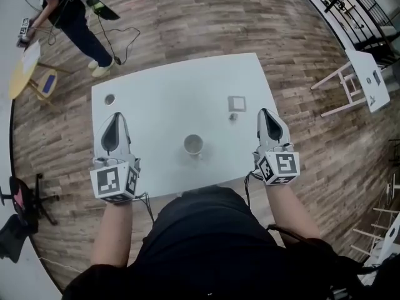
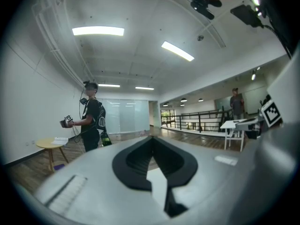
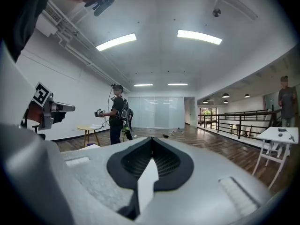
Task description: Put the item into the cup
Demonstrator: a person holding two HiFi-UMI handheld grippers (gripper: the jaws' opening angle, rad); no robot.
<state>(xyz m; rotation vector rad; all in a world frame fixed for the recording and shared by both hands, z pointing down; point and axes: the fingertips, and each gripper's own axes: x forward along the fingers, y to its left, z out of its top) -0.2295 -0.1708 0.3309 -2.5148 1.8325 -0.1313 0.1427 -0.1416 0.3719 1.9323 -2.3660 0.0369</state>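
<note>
Nearest the body, the left gripper (image 1: 116, 115) and right gripper (image 1: 263, 112) rest at the near corners of the table (image 1: 162, 105). Each gripper view shows its jaws pressed together with nothing between them, so both are closed and empty.

Between them and a little further out, the cup (image 1: 193, 145) stands upright and open-mouthed, apart from everything else.

Beyond it, toward the right, the item (image 1: 233, 116) lies on the tabletop just in front of a flat pad (image 1: 237, 103). It is too small to make out its shape. It looks light and probably stiff, so little force should be needed. Its smallness is the difficulty: it could skid on the smooth top or pop out of a hard squeeze. The right gripper is closer, and a low pinch across the item's sides, with the jaws opened first, seems best.

Further left sits a disc (image 1: 110, 99). Past the table a person (image 1: 72, 14) stands on the wooden floor.
</note>
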